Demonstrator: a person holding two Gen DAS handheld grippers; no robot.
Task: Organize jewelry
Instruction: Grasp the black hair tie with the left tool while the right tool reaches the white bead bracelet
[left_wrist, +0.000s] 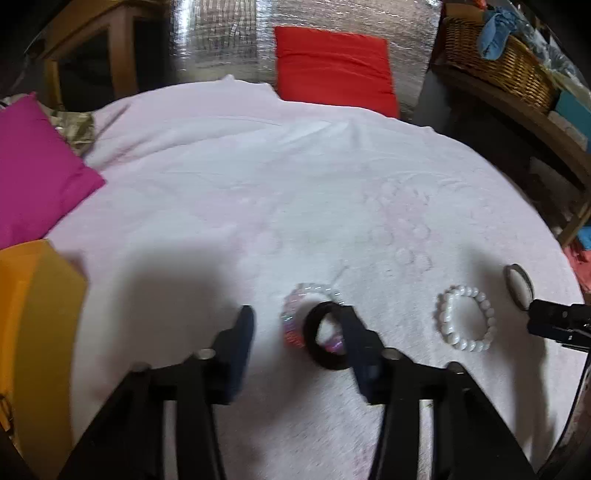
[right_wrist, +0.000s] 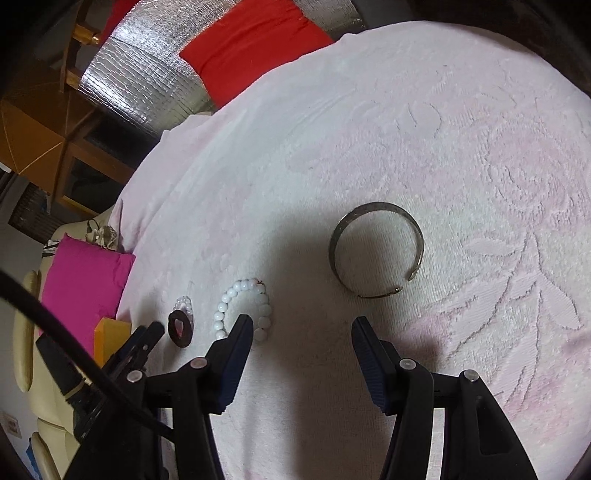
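On the pale pink towel (left_wrist: 258, 184) lie several bracelets. A black ring bangle (left_wrist: 325, 338) leans against the right finger of my open left gripper (left_wrist: 297, 325), over an iridescent pink bead bracelet (left_wrist: 295, 314). A white bead bracelet (left_wrist: 465, 319) lies to the right, and a grey metal cuff (left_wrist: 517, 284) lies beyond it. In the right wrist view my right gripper (right_wrist: 301, 326) is open and empty just short of the metal cuff (right_wrist: 376, 251), with the white bead bracelet (right_wrist: 243, 306) by its left finger and the black bangle (right_wrist: 180, 328) further left.
An orange box (left_wrist: 37, 332) stands at the towel's left edge beside a magenta cushion (left_wrist: 33, 166). A red cushion (left_wrist: 332, 66) lies at the back, and a wicker basket (left_wrist: 498, 62) sits on a shelf at the right. The right gripper's tip (left_wrist: 554, 321) shows at the right edge.
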